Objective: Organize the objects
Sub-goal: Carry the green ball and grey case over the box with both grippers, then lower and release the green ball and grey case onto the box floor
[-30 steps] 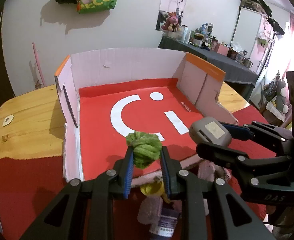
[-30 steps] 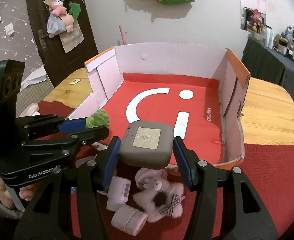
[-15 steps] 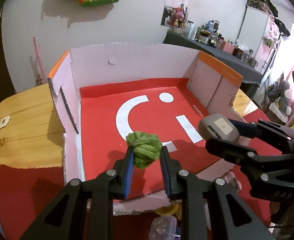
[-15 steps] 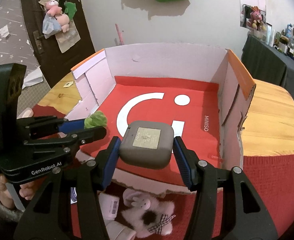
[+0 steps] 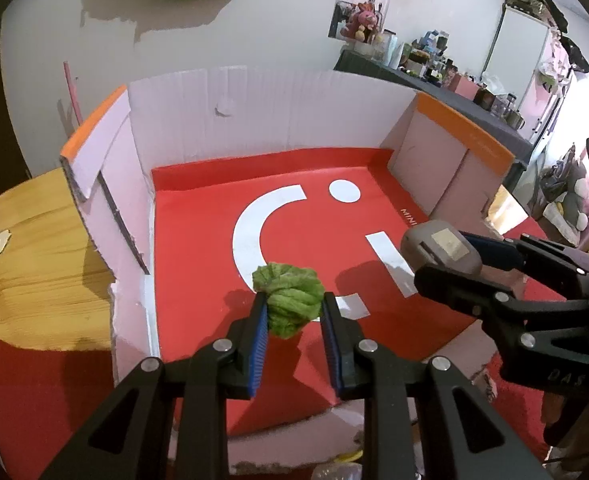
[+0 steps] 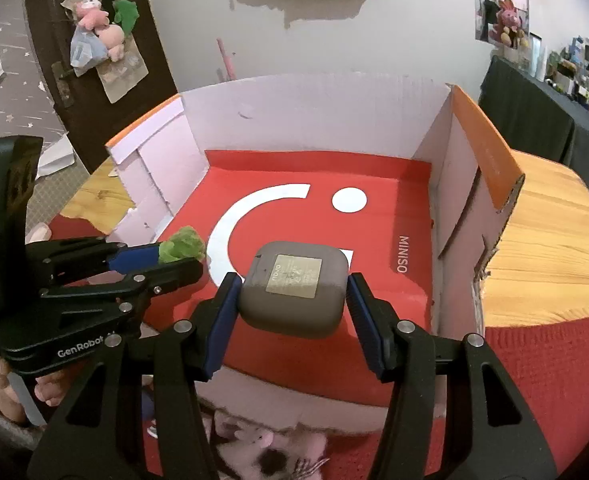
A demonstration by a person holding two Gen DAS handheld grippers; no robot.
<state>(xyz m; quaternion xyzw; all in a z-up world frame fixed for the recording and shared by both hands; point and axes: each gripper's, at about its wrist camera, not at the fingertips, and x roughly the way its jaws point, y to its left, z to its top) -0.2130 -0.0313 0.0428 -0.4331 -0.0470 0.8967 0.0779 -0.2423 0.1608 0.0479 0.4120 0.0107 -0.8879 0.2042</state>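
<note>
Even indoor light, sharp focus, fisheye-bent dark edges.

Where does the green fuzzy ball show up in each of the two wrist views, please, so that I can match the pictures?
Left wrist view: the green fuzzy ball sits low in the centre, clamped in the left gripper.
Right wrist view: the ball is left of centre, at the tip of the left gripper reaching in from the left edge.
Shared landmark: the white dot on the red floor of the cardboard box.
</note>
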